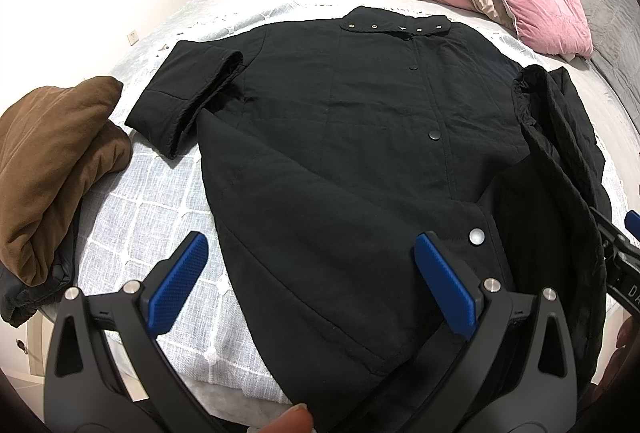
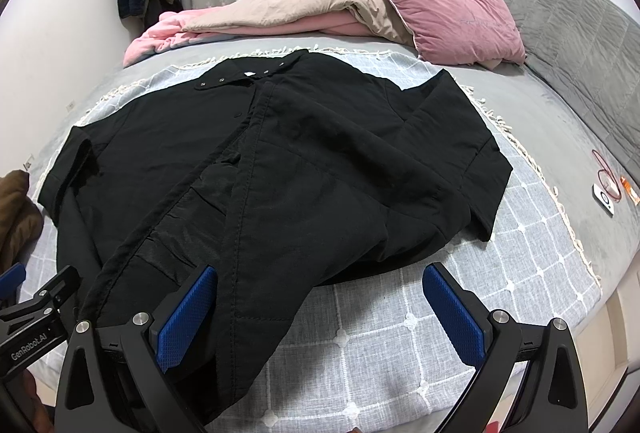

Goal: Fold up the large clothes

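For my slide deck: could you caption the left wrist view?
Open left gripper poised over the hem of a black coat spread on the bed, brown garment alongside.

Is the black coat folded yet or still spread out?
Mostly spread: the black coat lies flat, front up, on the bed, collar far, with only its sleeves turned inward.

Coat (image 1: 340, 121): black, quilted, snap-buttoned.
Pose: lay front-up and spread flat, collar at the far end, hem at the near edge.
Sleeves: one doubled back on itself; the other lay bunched alongside the body.
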Action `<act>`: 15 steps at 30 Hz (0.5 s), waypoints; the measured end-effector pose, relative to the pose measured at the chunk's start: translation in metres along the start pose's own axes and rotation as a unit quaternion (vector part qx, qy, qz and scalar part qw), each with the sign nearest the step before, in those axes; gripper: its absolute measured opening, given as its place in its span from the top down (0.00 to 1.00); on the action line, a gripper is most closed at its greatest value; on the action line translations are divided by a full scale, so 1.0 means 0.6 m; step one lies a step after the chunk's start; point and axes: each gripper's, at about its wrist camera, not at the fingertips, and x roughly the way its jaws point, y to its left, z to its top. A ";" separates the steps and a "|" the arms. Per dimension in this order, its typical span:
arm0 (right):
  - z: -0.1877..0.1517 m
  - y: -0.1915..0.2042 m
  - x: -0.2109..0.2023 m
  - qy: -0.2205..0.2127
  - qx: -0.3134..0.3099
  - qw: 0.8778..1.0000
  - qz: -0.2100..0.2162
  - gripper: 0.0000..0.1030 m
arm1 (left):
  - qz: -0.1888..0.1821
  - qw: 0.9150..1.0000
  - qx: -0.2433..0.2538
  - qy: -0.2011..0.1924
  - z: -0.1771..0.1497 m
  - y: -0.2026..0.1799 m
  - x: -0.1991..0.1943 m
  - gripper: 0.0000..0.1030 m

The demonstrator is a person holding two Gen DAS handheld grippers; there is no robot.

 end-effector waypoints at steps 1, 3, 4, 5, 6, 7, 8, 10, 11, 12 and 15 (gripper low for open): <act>0.000 0.001 0.000 0.000 0.000 1.000 0.000 0.00 | 0.000 1.000 0.000 0.000 0.000 0.000 0.000 0.00; 0.000 0.000 0.000 -0.001 -0.001 1.000 0.000 0.00 | 0.000 1.000 0.000 0.000 0.000 0.000 0.000 0.00; 0.001 0.002 0.000 -0.001 -0.001 1.000 0.000 0.00 | 0.000 1.000 0.000 0.000 0.000 0.000 0.000 0.00; 0.000 0.001 0.000 -0.001 -0.002 1.000 0.000 0.00 | 0.000 1.000 0.000 -0.001 0.000 0.000 0.000 0.00; -0.001 -0.001 0.001 -0.001 -0.002 1.000 -0.001 0.00 | 0.000 1.000 0.000 -0.001 0.000 0.000 0.000 0.00; -0.002 -0.002 0.001 -0.001 -0.002 1.000 -0.001 0.00 | -0.001 1.000 0.001 -0.001 0.000 0.000 0.000 0.00; -0.003 -0.003 0.002 -0.001 -0.003 1.000 -0.002 0.00 | -0.001 1.000 0.001 -0.001 0.000 0.000 0.000 0.00; -0.003 -0.003 0.002 -0.001 -0.002 1.000 -0.004 0.00 | -0.002 1.000 0.001 -0.002 -0.003 0.000 0.001 0.00; -0.003 -0.006 0.002 -0.002 -0.002 1.000 -0.005 0.00 | -0.003 1.000 0.002 -0.003 -0.003 0.000 0.001 0.00; -0.003 -0.008 0.002 -0.002 -0.002 1.000 -0.008 0.00 | -0.004 1.000 0.002 -0.005 -0.004 0.001 0.001 0.00; -0.001 -0.014 0.000 -0.005 -0.004 1.000 -0.013 0.00 | -0.023 1.000 0.004 -0.017 -0.007 0.004 0.000 0.00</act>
